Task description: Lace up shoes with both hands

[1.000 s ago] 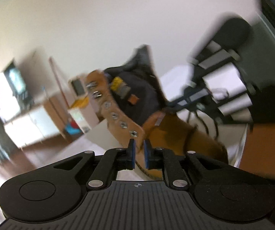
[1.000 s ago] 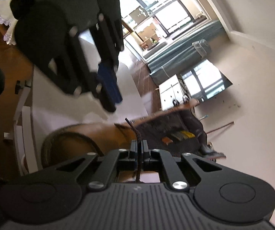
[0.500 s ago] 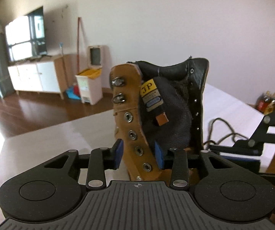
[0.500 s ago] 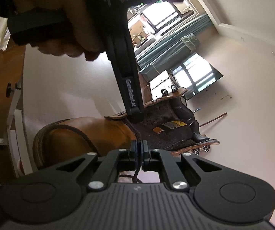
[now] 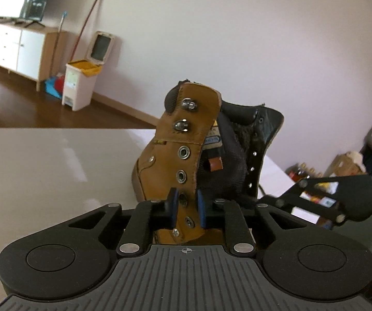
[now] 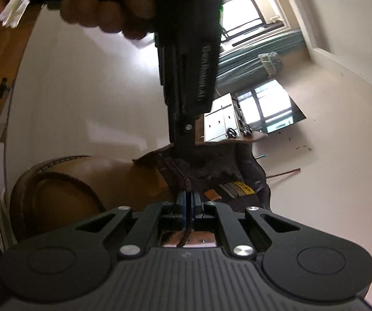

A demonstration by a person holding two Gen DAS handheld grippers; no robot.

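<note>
A tan leather boot (image 5: 160, 160) stands on the white table (image 5: 43, 171), its dark tongue (image 5: 224, 171) showing. My left gripper (image 5: 187, 208) straddles the lower part of the boot's eyelet flap (image 5: 191, 129). Its jaws are closing and the blue pads (image 5: 173, 207) touch both edges of the flap. In the right wrist view that left gripper (image 6: 183, 150) comes down from above onto the flap, held by a hand (image 6: 108, 13). My right gripper (image 6: 188, 198) is shut on a dark brown lace (image 6: 183, 181) that runs up to the tongue.
The table edge (image 5: 69, 128) lies behind the boot, with wood floor beyond. A white bin (image 5: 82, 83), a cabinet (image 5: 12, 49) and a broom stand by the far wall. Bottles and boxes (image 5: 305, 173) sit at the right. The boot's toe (image 6: 64, 181) fills the lower left of the right wrist view.
The left gripper rolled upright, moved in over the eyelet flap, and its jaws narrowed onto it. The right gripper kept its hold on the lace and shifted slightly.
</note>
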